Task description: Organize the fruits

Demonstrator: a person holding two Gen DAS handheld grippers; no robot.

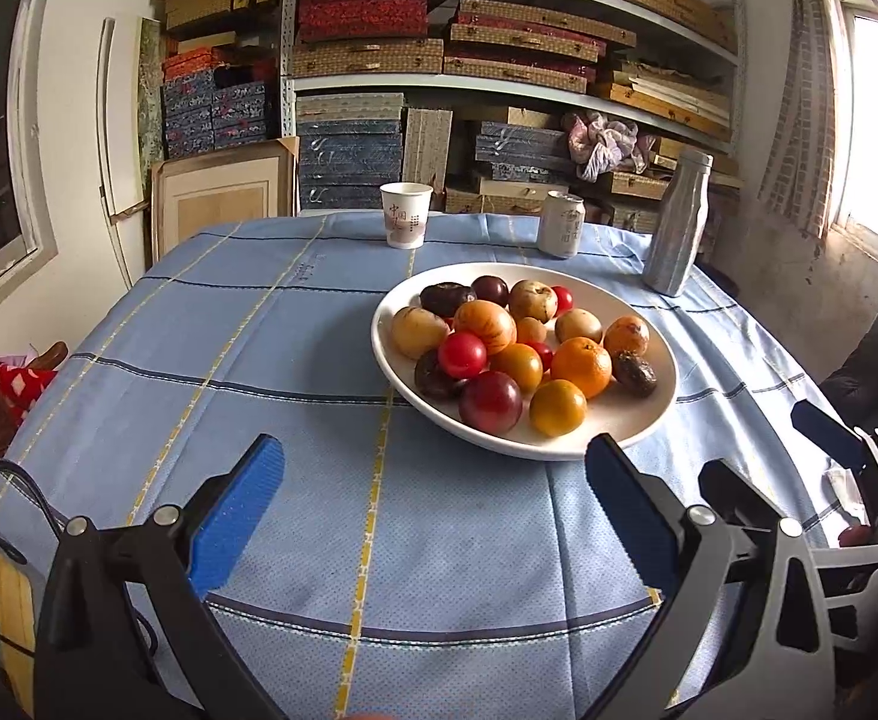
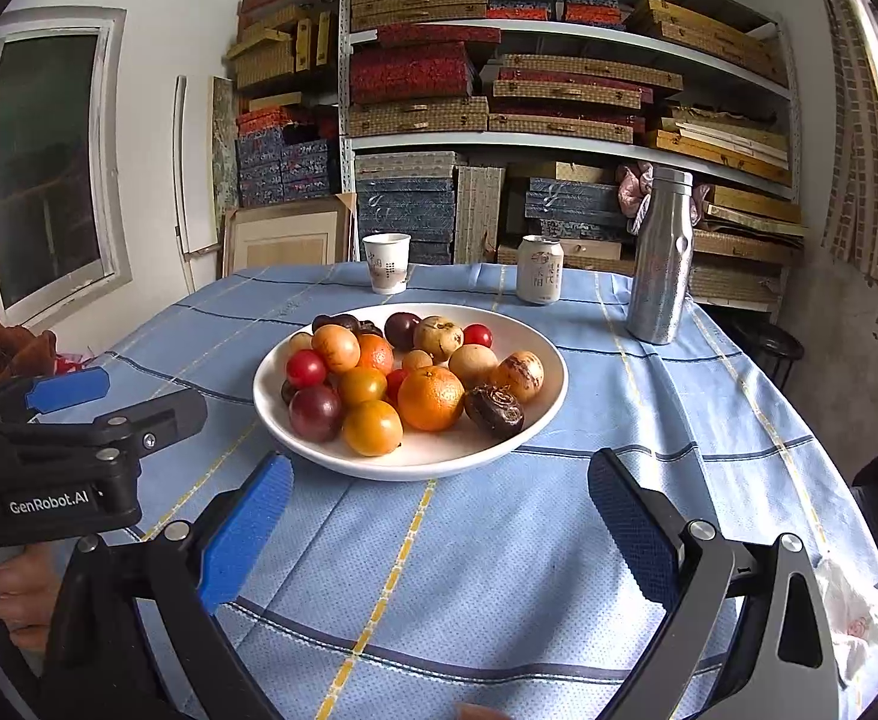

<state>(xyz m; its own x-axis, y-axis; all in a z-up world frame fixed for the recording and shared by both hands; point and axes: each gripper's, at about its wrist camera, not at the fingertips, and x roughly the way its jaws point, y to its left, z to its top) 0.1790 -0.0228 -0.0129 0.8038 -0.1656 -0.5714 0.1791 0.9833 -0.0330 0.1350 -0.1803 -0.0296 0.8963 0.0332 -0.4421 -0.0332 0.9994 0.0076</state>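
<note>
Both the left claw (image 1: 433, 516) and right claw (image 2: 439, 531) gape released above the blue-clothed worktop's (image 2: 499, 570) near edge, short of the white round fruit-filled bowl (image 2: 535, 420)

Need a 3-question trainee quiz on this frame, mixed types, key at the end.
1. True or false: the left claw grips a fruit.
2. Which stands farthest right behind the plate: A) paper cup B) can C) metal bottle?
3. Fill in: the fruits lie on a white ____.

Key: 1 false, both the left and the right claw are open and empty. 2 C. 3 plate.
</note>
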